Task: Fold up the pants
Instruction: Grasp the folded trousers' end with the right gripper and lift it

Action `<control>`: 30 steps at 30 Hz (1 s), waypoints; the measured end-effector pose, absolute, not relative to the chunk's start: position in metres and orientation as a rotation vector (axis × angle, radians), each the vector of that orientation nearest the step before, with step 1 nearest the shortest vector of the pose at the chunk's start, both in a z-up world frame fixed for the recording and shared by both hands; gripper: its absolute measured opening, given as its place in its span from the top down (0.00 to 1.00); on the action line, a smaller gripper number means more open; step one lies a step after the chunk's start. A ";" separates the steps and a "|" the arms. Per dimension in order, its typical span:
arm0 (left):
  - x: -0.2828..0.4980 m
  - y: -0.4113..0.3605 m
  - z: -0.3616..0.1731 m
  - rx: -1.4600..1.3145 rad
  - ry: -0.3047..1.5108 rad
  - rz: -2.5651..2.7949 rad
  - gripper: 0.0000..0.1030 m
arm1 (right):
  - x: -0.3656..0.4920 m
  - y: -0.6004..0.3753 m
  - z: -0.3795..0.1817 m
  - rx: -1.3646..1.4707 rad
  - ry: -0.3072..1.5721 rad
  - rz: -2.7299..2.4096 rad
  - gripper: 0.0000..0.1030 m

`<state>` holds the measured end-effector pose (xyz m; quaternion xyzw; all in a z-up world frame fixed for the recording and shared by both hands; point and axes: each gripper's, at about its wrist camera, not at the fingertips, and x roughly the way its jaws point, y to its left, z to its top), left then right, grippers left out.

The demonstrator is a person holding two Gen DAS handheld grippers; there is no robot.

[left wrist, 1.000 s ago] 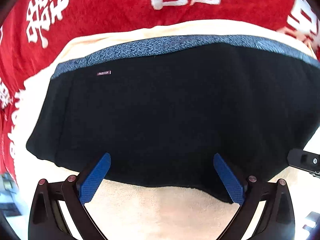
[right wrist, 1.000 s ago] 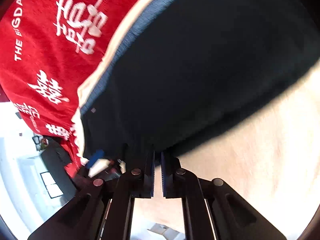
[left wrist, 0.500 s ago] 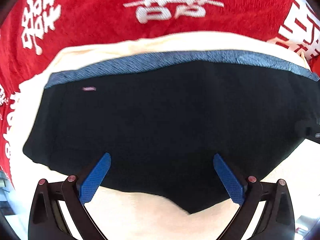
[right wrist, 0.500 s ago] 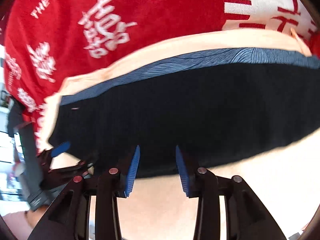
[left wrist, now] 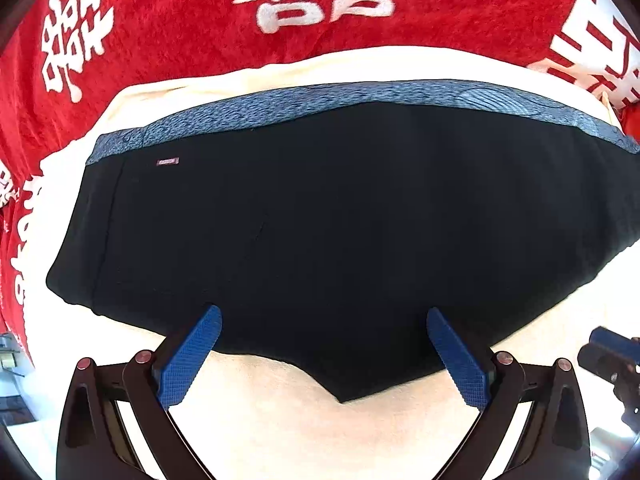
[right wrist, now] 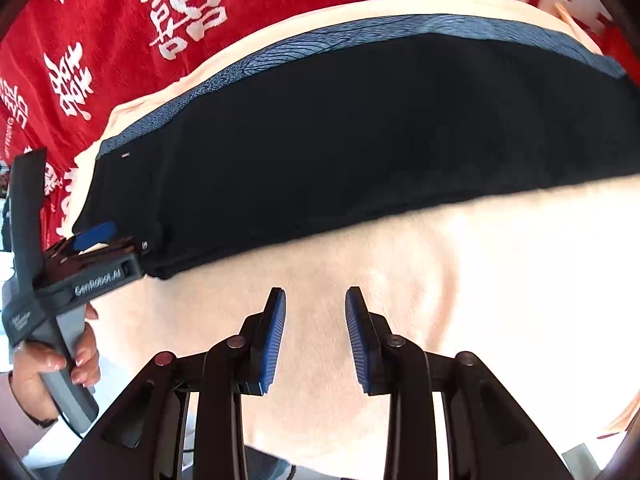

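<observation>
Black pants with a blue-grey waistband lie folded flat on a cream towel. They also show in the right wrist view. My left gripper is open and empty, its blue pads over the pants' near edge. In the right wrist view the left gripper sits at the pants' left end. My right gripper is open and empty over bare cream towel, apart from the pants.
A red cloth with white characters covers the surface beyond the towel, also seen in the right wrist view. A hand holds the left gripper's handle. The right gripper's tip shows at the right edge.
My right gripper has let go of the pants, opened and drawn back onto the towel. The pants now lie flat. My left gripper stayed open and drew slightly back.
</observation>
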<state>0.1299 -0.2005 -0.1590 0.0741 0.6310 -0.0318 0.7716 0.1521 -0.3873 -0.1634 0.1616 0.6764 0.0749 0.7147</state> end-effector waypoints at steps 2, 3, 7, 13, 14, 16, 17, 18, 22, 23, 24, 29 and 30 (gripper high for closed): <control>0.130 -0.210 -0.156 0.169 1.372 -0.075 0.00 | 0.144 -0.391 -0.162 0.374 1.514 0.159 0.66; 0.130 -0.213 -0.155 0.169 1.371 -0.079 0.00 | 0.142 -0.396 -0.162 0.387 1.522 0.153 0.65; 0.131 -0.237 -0.148 0.180 1.366 -0.110 0.00 | 0.130 -0.420 -0.162 0.417 1.524 0.120 0.59; 0.136 -0.278 -0.150 0.212 1.368 -0.164 0.00 | 0.115 -0.461 -0.163 0.494 1.518 0.060 0.56; 0.135 -0.287 -0.151 0.217 1.369 -0.174 0.00 | 0.114 -0.466 -0.163 0.499 1.517 0.054 0.56; 0.135 -0.301 -0.152 0.229 1.371 -0.186 0.00 | 0.110 -0.477 -0.164 0.512 1.516 0.039 0.56; 0.136 -0.309 -0.153 0.237 1.373 -0.196 0.00 | 0.109 -0.482 -0.165 0.518 1.515 0.035 0.56; 0.132 -0.317 -0.151 0.242 1.373 -0.202 0.00 | 0.107 -0.488 -0.165 0.526 1.513 0.028 0.56; 0.129 -0.343 -0.147 0.266 1.370 -0.231 0.00 | 0.102 -0.509 -0.167 0.555 1.508 0.009 0.56; 0.130 -0.352 -0.147 0.272 1.367 -0.239 0.00 | 0.101 -0.516 -0.168 0.567 1.504 0.002 0.56; 0.131 -0.358 -0.146 0.275 1.365 -0.245 0.00 | 0.100 -0.520 -0.168 0.575 1.500 -0.004 0.56; 0.140 -0.396 -0.142 0.291 1.334 -0.278 0.00 | 0.097 -0.557 -0.169 0.645 1.455 -0.054 0.56; 0.143 -0.403 -0.141 0.294 1.327 -0.283 0.00 | 0.097 -0.565 -0.168 0.658 1.443 -0.068 0.56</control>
